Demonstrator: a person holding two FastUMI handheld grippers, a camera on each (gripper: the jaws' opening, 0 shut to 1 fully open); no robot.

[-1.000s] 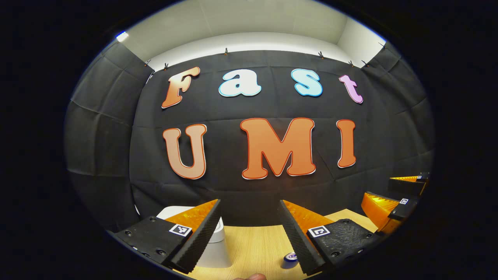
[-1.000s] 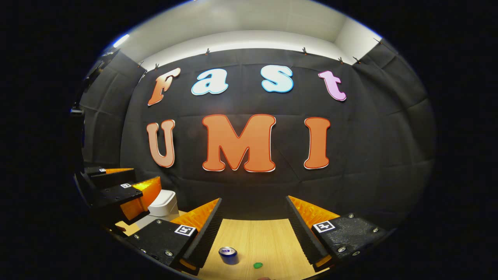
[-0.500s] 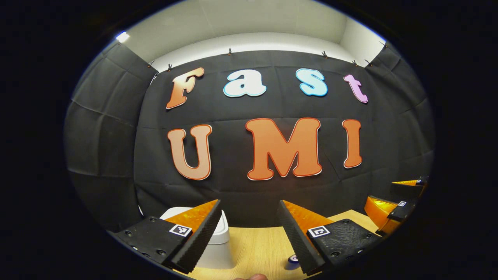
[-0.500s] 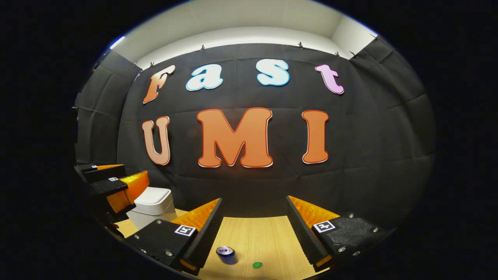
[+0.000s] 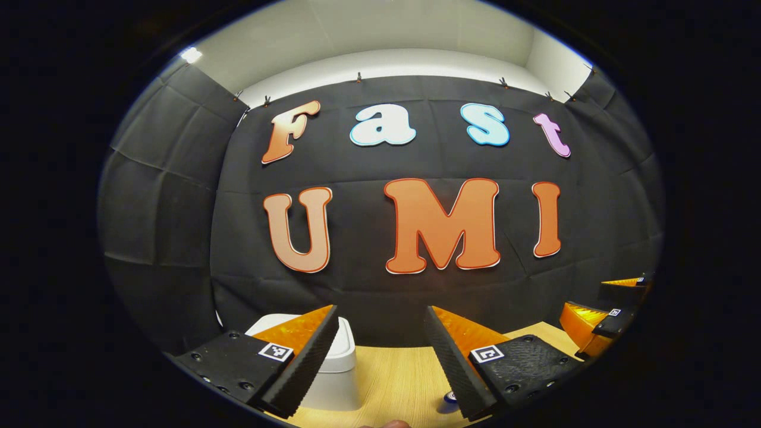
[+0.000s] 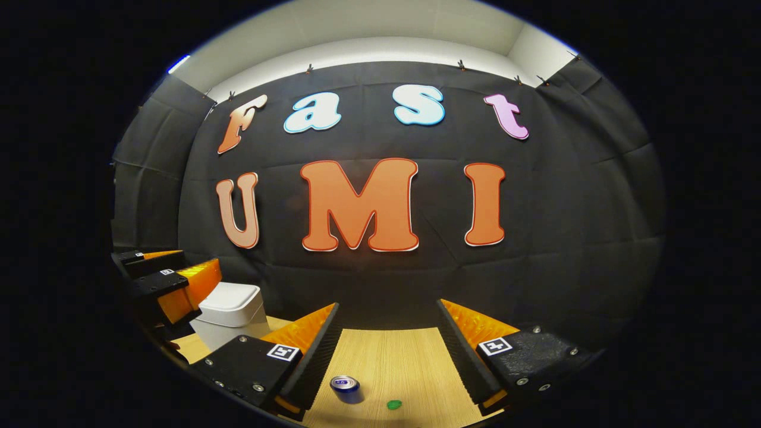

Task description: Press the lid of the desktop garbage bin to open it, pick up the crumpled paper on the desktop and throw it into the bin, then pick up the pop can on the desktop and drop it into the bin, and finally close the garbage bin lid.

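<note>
In the left gripper view, a white bin (image 5: pixel 340 371) with its lid down is seen on the wooden table (image 5: pixel 398 380), partly hidden behind the left finger of the left gripper (image 5: pixel 380 356). That gripper is held spread wide, with nothing between its fingers. The top of a can (image 5: pixel 447 400) is glimpsed just beside its right finger, and the right gripper (image 5: pixel 600 309) is seen at the far right edge above the table.

In the right gripper view, the left gripper (image 6: pixel 163 279) is seen at the far left, close beside the bin (image 6: pixel 229 312); whether they touch cannot be told. The right gripper (image 6: pixel 386 351) is spread apart and empty above the table (image 6: pixel 392 362). The can (image 6: pixel 346 389) stands upright between its fingers' lines, nearer the left finger, and a small green scrap (image 6: pixel 393 405) lies just right of it.
</note>
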